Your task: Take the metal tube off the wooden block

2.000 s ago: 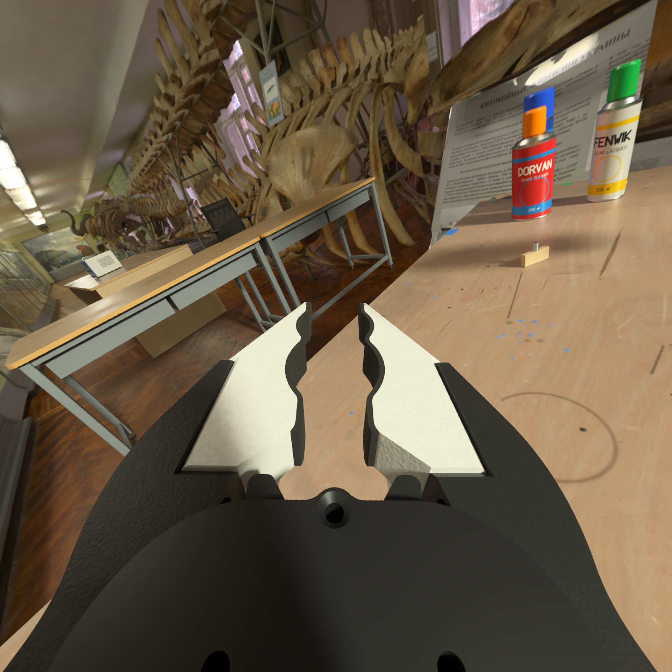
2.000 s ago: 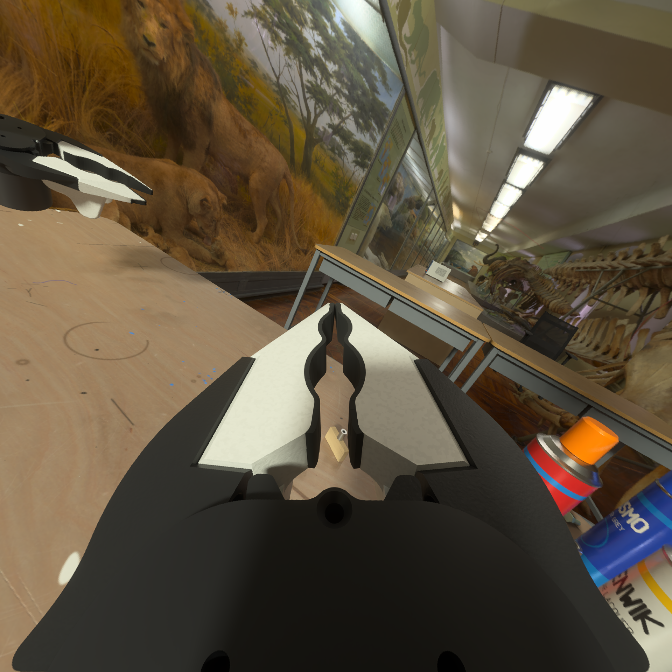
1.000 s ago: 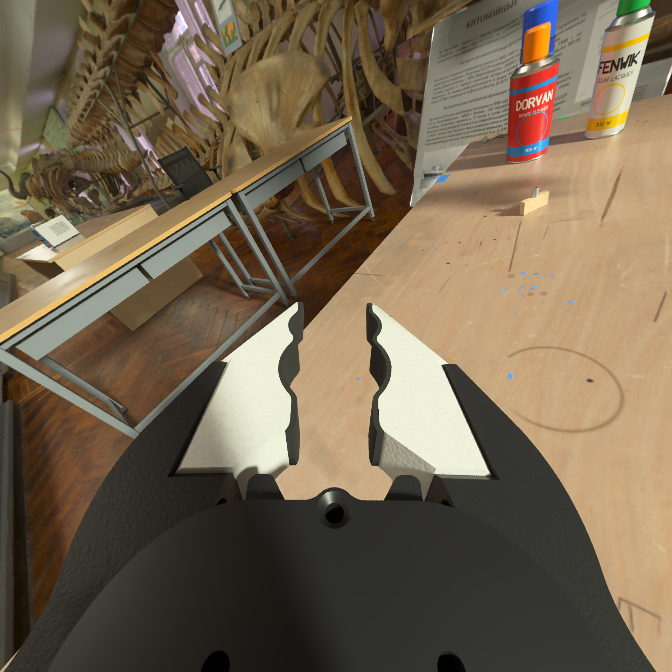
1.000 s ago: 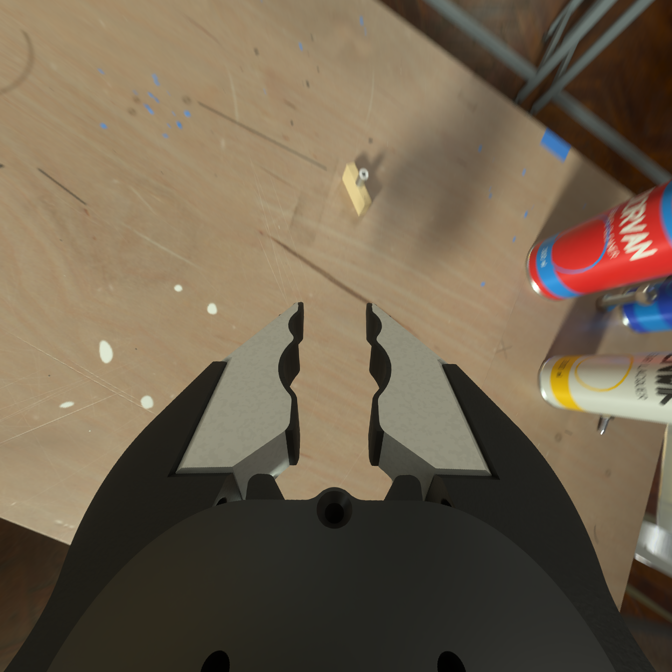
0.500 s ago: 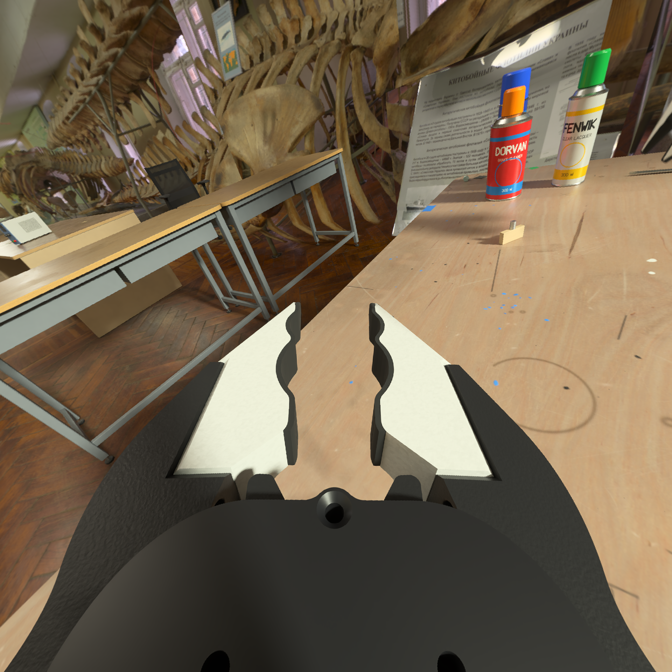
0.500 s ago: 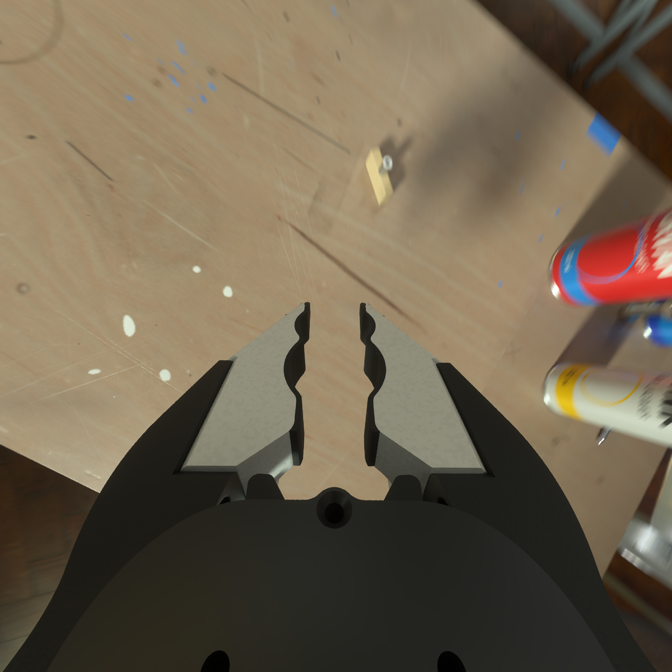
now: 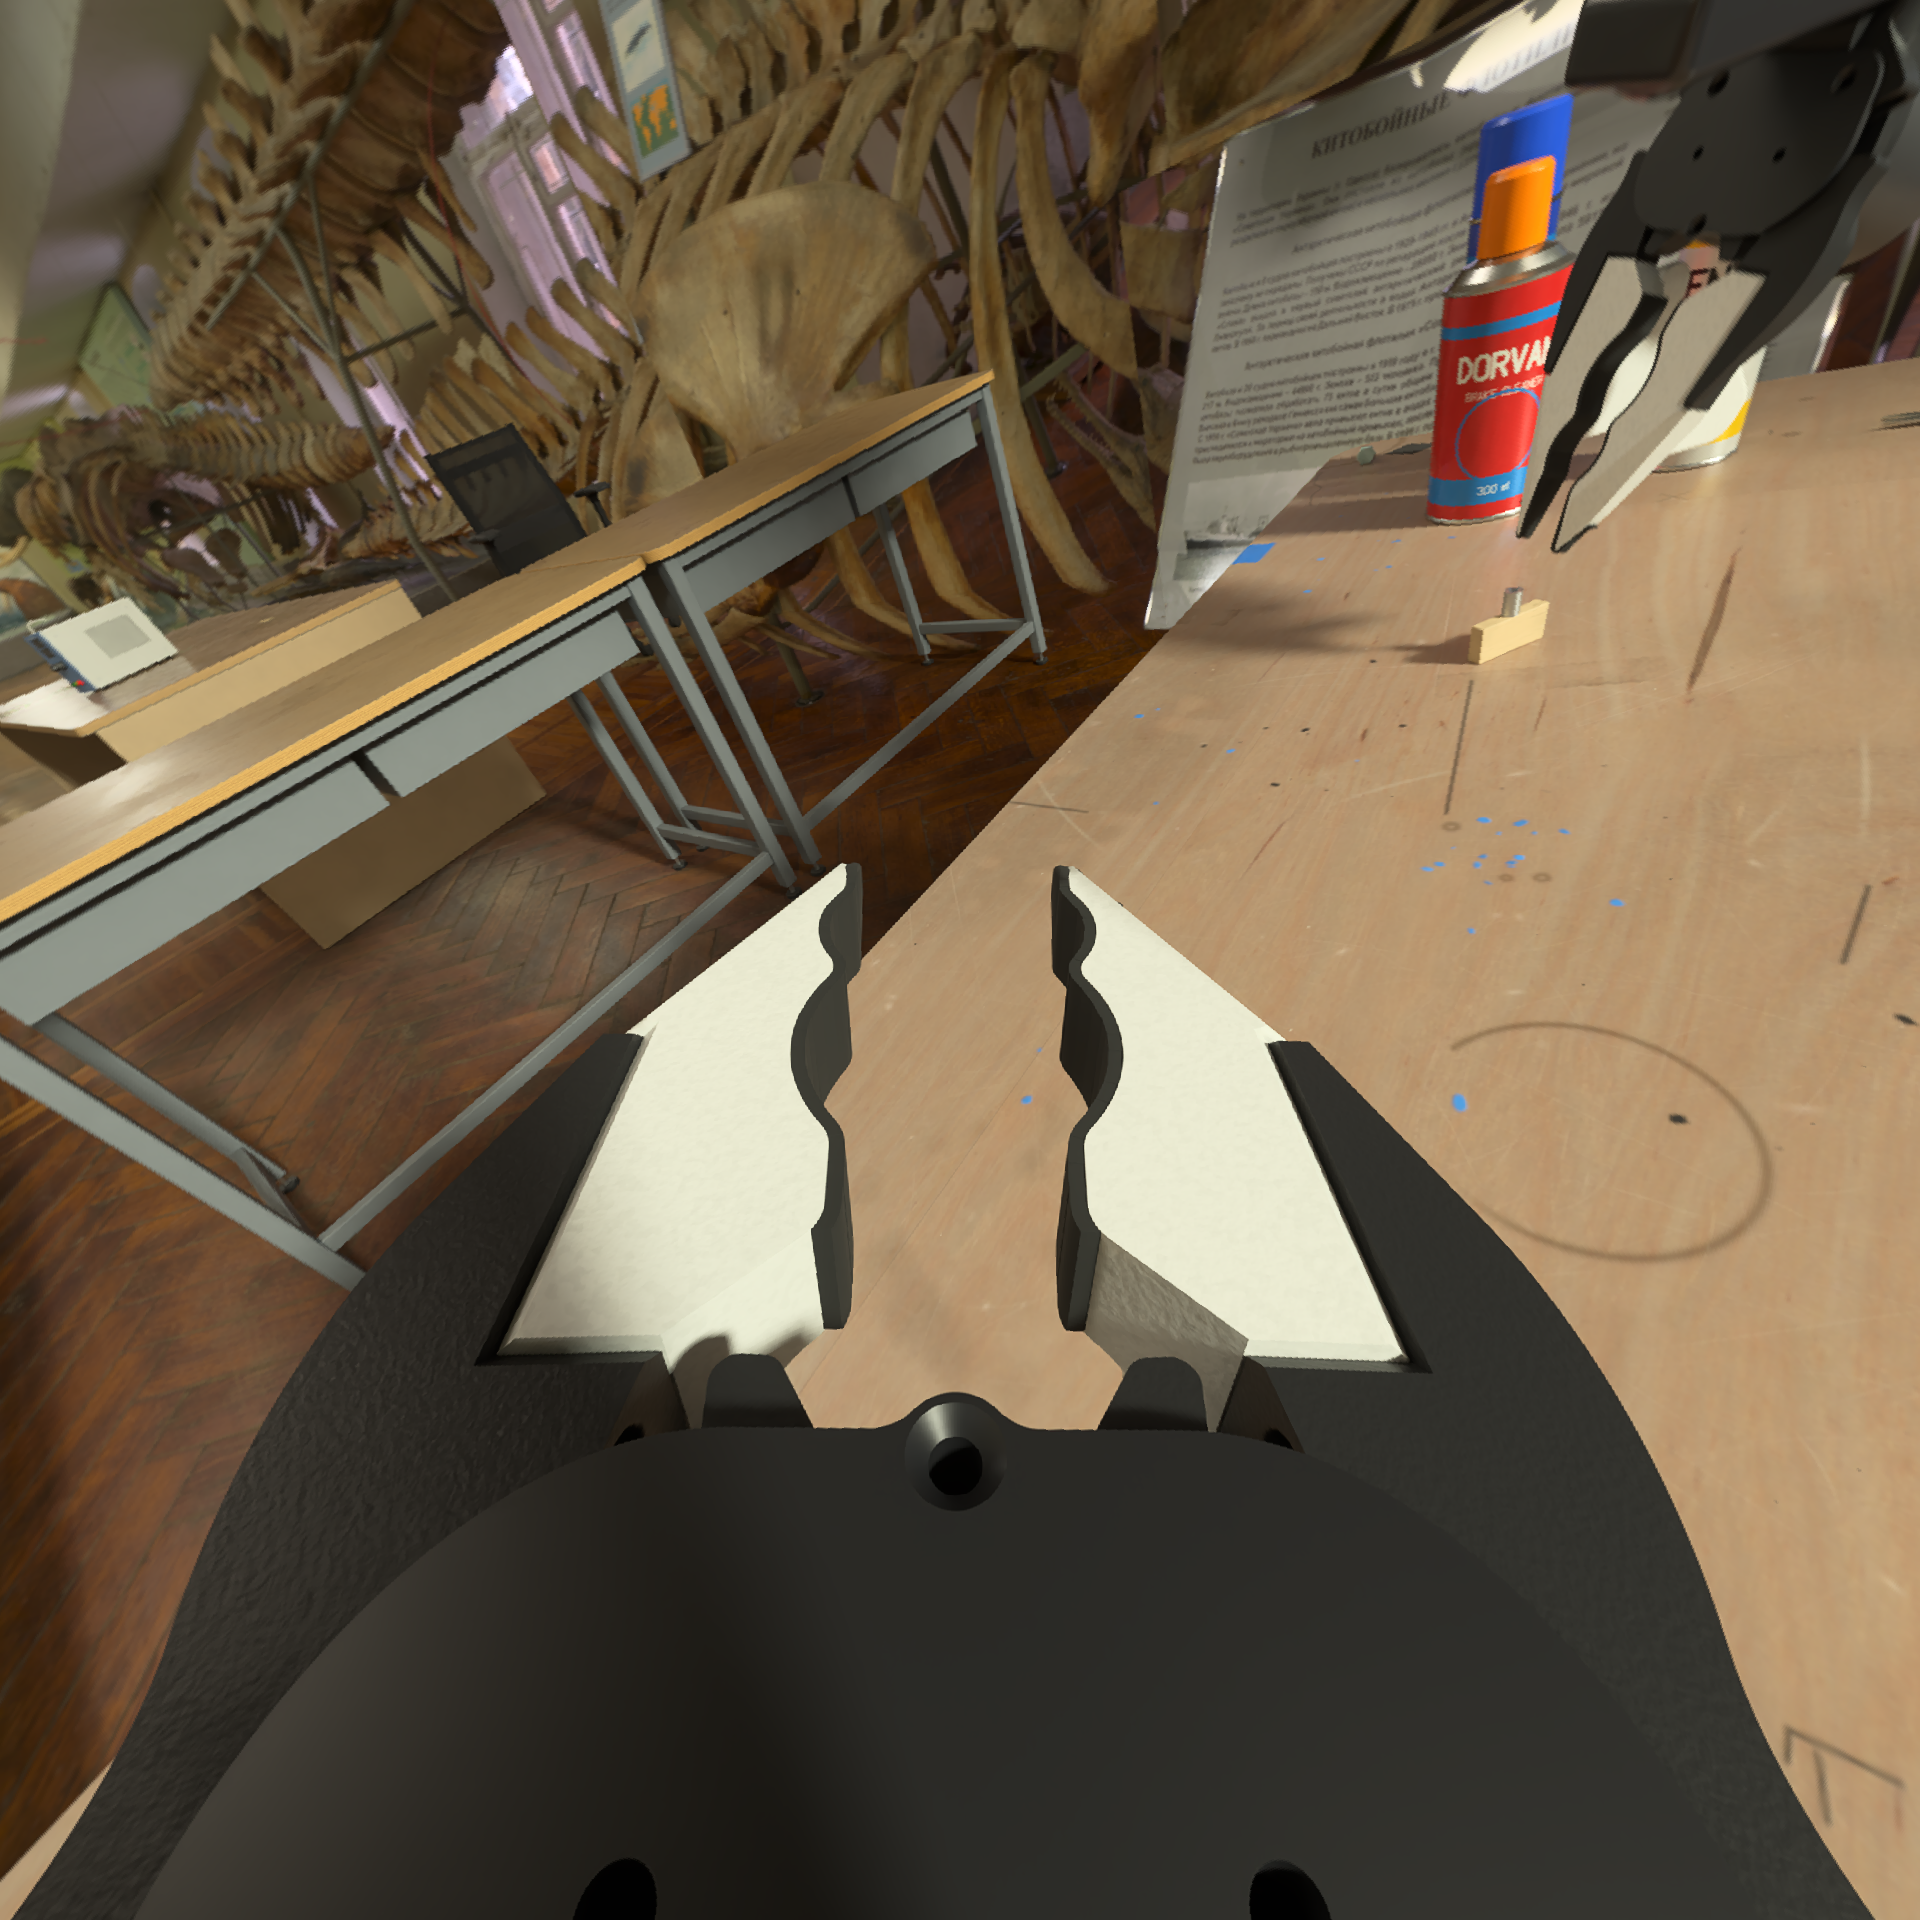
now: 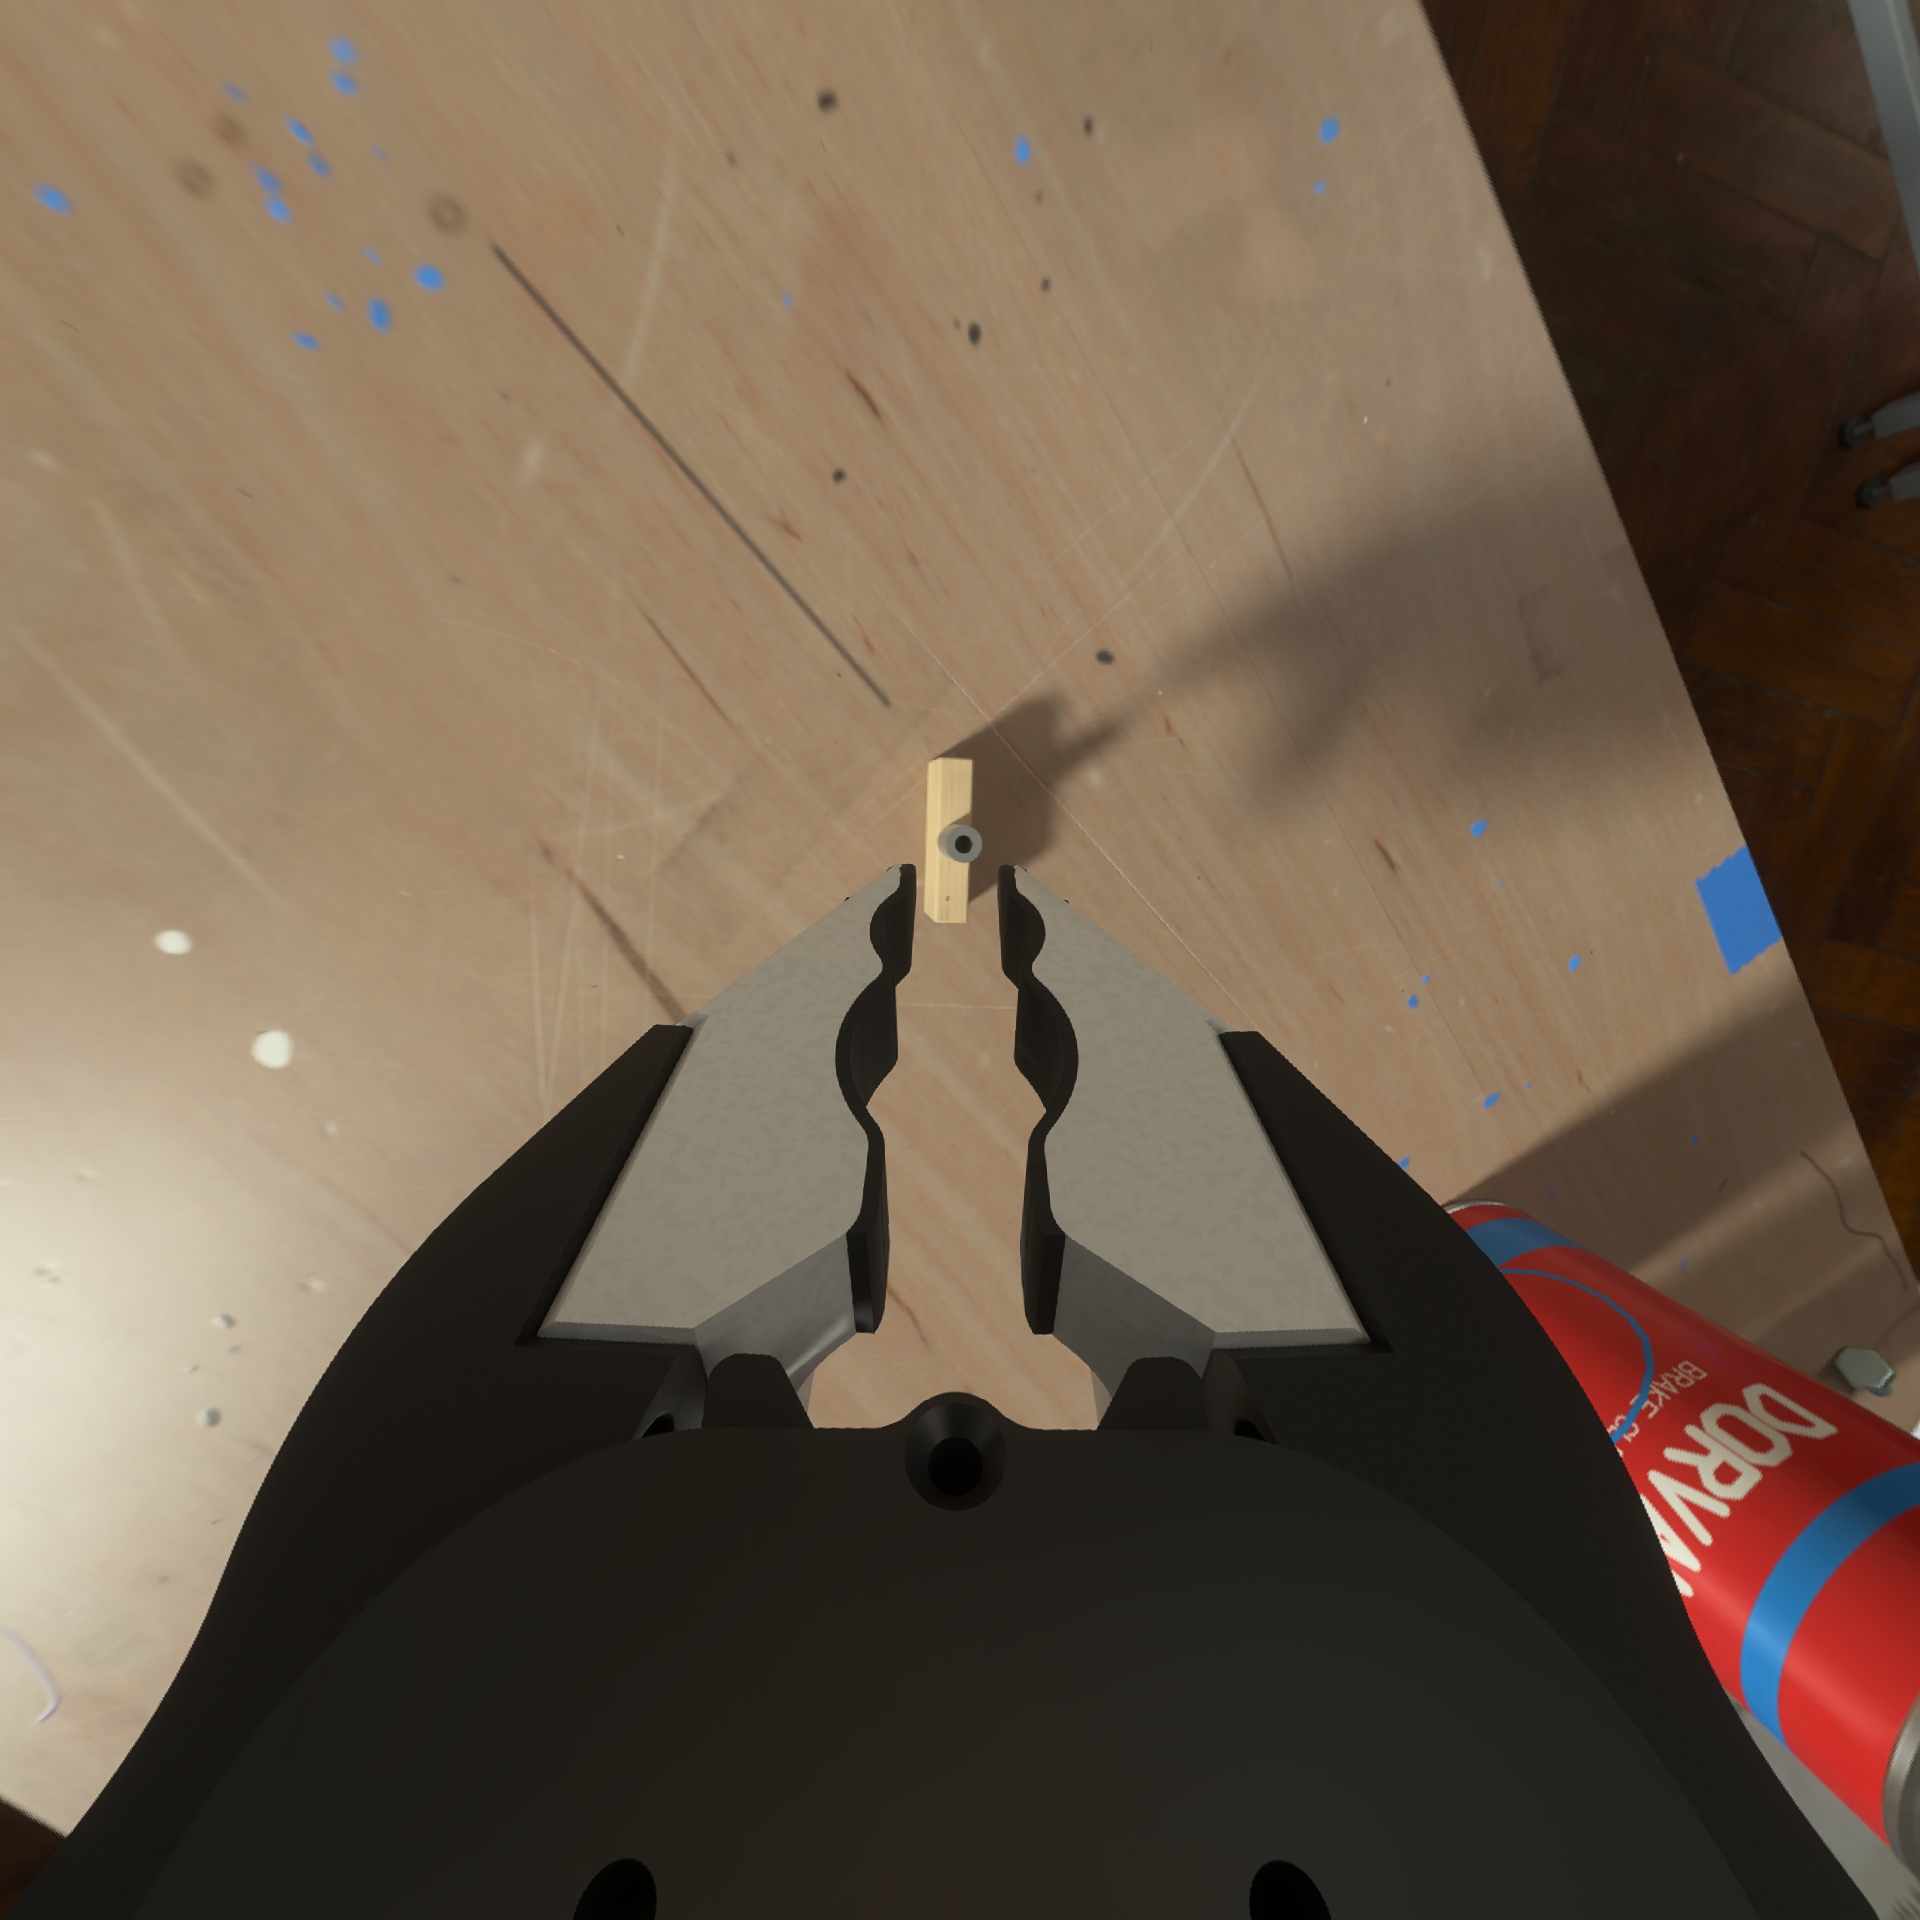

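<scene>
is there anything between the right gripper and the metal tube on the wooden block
Nothing visible. The right gripper hangs above the metal tube, jaws open, with only air between. The tube stands upright on the wooden block. The red spray can stands off to the side, clear of the path.

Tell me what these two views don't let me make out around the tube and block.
- How the metal tube is seated in the wooden block: too small in both views.
- White can: left wrist view, hidden by the right gripper.
- Red can: right wrist view, cut by the edge.
</scene>
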Motion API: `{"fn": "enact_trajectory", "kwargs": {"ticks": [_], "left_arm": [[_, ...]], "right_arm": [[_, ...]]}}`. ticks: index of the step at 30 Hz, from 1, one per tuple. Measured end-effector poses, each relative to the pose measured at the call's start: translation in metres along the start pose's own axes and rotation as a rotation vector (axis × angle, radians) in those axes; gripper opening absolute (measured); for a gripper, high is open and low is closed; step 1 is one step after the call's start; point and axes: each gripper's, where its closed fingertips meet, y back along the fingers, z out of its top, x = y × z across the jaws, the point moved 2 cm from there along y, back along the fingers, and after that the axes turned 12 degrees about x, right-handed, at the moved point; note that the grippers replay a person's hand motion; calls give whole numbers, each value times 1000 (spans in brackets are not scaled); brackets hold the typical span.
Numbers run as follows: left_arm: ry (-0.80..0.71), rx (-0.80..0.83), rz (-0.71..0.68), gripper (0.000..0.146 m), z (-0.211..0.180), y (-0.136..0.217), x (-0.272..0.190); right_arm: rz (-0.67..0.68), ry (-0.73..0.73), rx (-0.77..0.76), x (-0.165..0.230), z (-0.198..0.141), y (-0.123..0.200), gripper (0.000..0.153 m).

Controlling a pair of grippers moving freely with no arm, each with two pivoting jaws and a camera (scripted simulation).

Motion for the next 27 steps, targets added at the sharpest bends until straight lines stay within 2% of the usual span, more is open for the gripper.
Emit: {"fn": "enact_trajectory", "kwargs": {"ticks": [4, 12, 18, 27], "left_arm": [[20, 11, 19, 36, -7, 6, 6], [24, 7, 21, 36, -10, 7, 9], [27, 14, 25, 36, -12, 9, 9], [19, 3, 28, 36, -12, 14, 8]], "right_arm": [[-25, 26, 62, -1, -1, -17, 15], [-14, 9, 83, -4, -2, -29, 14], [49, -27, 78, -3, -2, -31, 8], [143, -105, 47, -2, -5, -31, 7]]}}
